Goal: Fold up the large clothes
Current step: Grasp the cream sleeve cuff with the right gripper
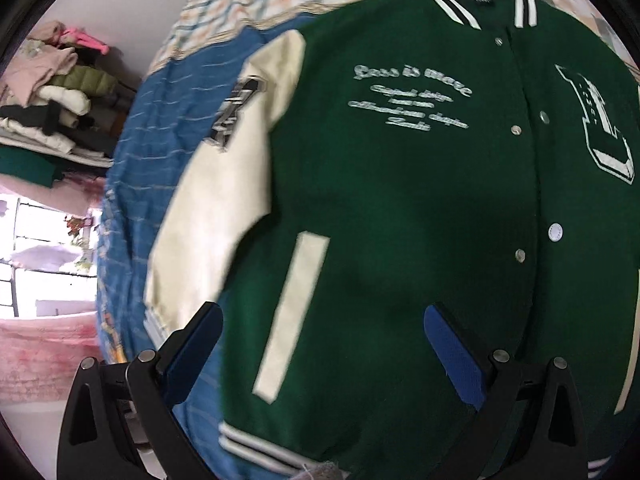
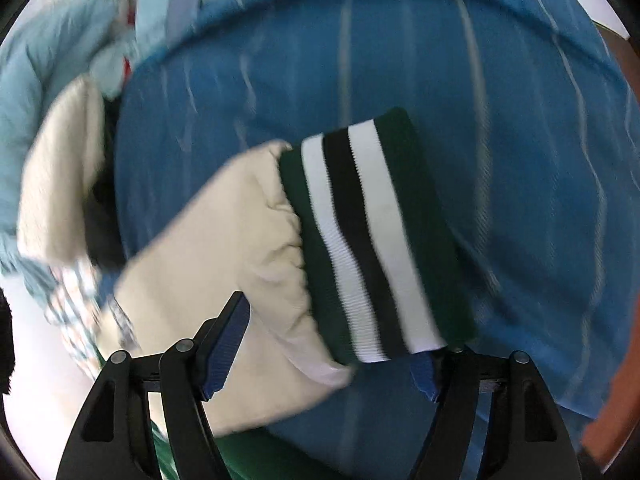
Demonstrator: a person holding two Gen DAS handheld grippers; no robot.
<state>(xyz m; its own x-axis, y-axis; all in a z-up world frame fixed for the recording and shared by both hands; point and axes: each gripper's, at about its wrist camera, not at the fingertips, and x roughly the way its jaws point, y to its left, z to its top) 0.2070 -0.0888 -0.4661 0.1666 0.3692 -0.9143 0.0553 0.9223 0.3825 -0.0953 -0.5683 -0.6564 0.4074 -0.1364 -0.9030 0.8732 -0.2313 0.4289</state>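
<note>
Green varsity jacket (image 1: 420,200) lies front-up, spread flat on the blue striped bedspread (image 1: 160,128); my left gripper (image 1: 324,344) hangs over its lower front, jaws wide apart, gripping nothing. My right gripper (image 2: 332,348) is also spread wide, with the cream sleeve (image 2: 224,264) and its striped cuff (image 2: 372,236) lying between the fingers, not pinched.
</note>
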